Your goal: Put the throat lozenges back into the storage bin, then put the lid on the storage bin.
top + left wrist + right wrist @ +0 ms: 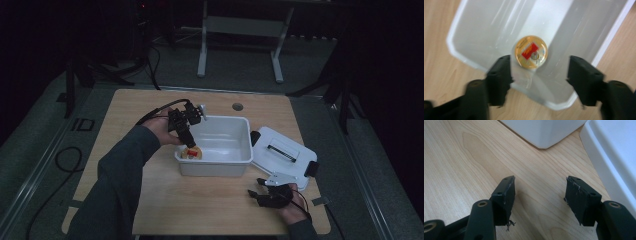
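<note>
While left tool (539, 72) gapes, tin (531, 51) lies in bin (474, 30).

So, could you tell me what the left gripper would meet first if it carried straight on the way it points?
Probably the round gold tin in the white bin, ahead of the left gripper; depth is unclear.

tin (192, 152) in bin's (235, 165) front-left corner | lid (282, 156) right of bin | both on table (165, 205)
</note>
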The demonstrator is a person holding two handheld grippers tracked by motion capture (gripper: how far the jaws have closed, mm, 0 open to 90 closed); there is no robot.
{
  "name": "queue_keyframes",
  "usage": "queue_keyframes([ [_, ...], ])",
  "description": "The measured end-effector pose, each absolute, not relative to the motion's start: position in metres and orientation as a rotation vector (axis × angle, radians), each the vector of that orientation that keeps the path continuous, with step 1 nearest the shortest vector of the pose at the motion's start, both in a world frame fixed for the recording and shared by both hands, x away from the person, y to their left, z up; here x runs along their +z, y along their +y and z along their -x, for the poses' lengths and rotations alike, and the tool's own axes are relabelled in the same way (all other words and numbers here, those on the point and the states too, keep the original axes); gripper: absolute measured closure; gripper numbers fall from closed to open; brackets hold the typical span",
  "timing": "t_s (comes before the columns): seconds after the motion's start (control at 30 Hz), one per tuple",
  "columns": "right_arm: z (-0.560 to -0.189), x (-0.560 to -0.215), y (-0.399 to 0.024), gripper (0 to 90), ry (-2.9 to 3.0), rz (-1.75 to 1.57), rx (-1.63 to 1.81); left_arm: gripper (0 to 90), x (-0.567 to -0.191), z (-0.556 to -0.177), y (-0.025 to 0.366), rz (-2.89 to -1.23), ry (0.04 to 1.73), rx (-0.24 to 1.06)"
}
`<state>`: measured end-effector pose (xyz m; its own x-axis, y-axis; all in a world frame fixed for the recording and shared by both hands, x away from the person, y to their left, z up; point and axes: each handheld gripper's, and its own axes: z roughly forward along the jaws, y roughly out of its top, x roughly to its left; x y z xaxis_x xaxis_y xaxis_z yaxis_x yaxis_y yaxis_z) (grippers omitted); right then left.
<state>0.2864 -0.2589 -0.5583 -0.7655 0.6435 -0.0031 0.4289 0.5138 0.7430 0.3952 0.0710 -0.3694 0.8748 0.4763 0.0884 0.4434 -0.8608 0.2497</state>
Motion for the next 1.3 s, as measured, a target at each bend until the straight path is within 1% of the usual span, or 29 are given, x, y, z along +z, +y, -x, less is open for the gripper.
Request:
queue_keyframes([
  [0.23,-0.286,-0.558,-0.259,40.6,2.478,-0.902,1.104,59.3,-0.369,-0.392,0.086,-2.788,0.721,0.254],
  [0.3,-0.286,-0.559,-0.259,40.6,2.477,-0.902,1.105,63.6,-0.368,-0.391,0.091,-2.763,0.728,0.294],
  [0.4,-0.286,-0.559,-0.259,40.6,2.476,-0.9,1.107,74.5,-0.363,-0.388,0.098,-2.728,0.736,0.332],
  [0.53,-0.286,-0.559,-0.259,40.6,2.476,-0.899,1.107,85.7,-0.355,-0.384,0.104,-2.696,0.738,0.384],
  [0.63,-0.286,-0.559,-0.259,40.6,2.476,-0.899,1.107,89.3,-0.352,-0.381,0.108,-2.677,0.749,0.419],
  [0.8,-0.286,-0.559,-0.259,40.5,2.477,-0.897,1.107,89.7,-0.354,-0.38,0.115,-2.658,0.776,0.434],
  [1.0,-0.286,-0.559,-0.259,40.5,2.477,-0.896,1.107,89.6,-0.362,-0.383,0.126,-2.626,0.826,0.415],
  [1.2,-0.286,-0.559,-0.259,40.4,2.477,-0.895,1.106,89.5,-0.367,-0.382,0.136,-2.585,0.874,0.435],
  [1.3,-0.286,-0.559,-0.259,40.4,2.477,-0.896,1.105,85.2,-0.369,-0.38,0.14,-2.55,0.894,0.433],
])
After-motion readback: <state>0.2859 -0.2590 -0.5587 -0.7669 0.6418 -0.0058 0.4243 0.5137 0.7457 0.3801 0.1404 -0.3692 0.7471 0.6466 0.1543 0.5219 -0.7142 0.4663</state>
